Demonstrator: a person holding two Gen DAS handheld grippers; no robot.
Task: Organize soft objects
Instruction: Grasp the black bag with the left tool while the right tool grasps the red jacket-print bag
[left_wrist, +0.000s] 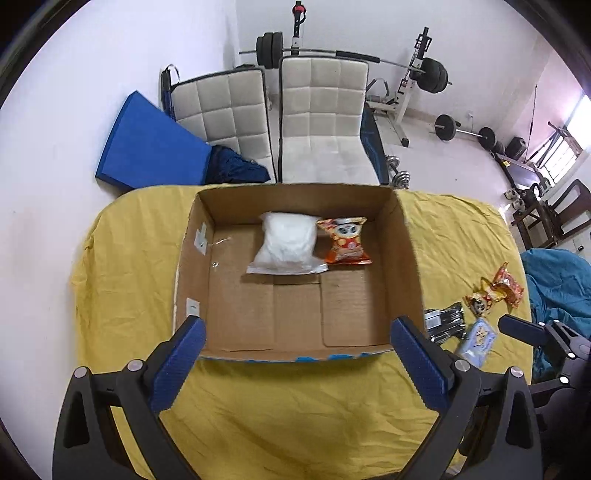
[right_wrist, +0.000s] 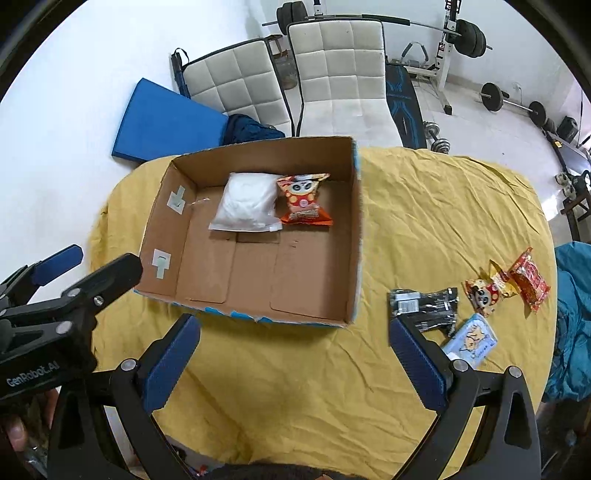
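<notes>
An open cardboard box (left_wrist: 402, 258) (right_wrist: 354, 229) stands on the yellow-clothed table. Inside it, at the far side, lie a white soft pouch (left_wrist: 286, 243) (right_wrist: 245, 203) and an orange snack packet (left_wrist: 345, 242) (right_wrist: 304, 199). To the box's right on the cloth lie a black packet (right_wrist: 424, 304) (left_wrist: 443, 323), a light blue tissue pack (right_wrist: 471, 341) (left_wrist: 478, 339), a small cartoon packet (right_wrist: 484, 291) (left_wrist: 480, 299) and a red packet (right_wrist: 530, 282) (left_wrist: 508, 282). My left gripper (left_wrist: 297, 341) is open and empty at the box's near edge. My right gripper (right_wrist: 295, 341) is open and empty, just in front of the box.
Yellow cloth (right_wrist: 314, 387) covers the table. Two white padded chairs (left_wrist: 321, 122) and a blue mat (left_wrist: 147, 144) stand behind it, with weight equipment (left_wrist: 417, 74) beyond. A teal cloth (right_wrist: 572, 314) lies at the right edge.
</notes>
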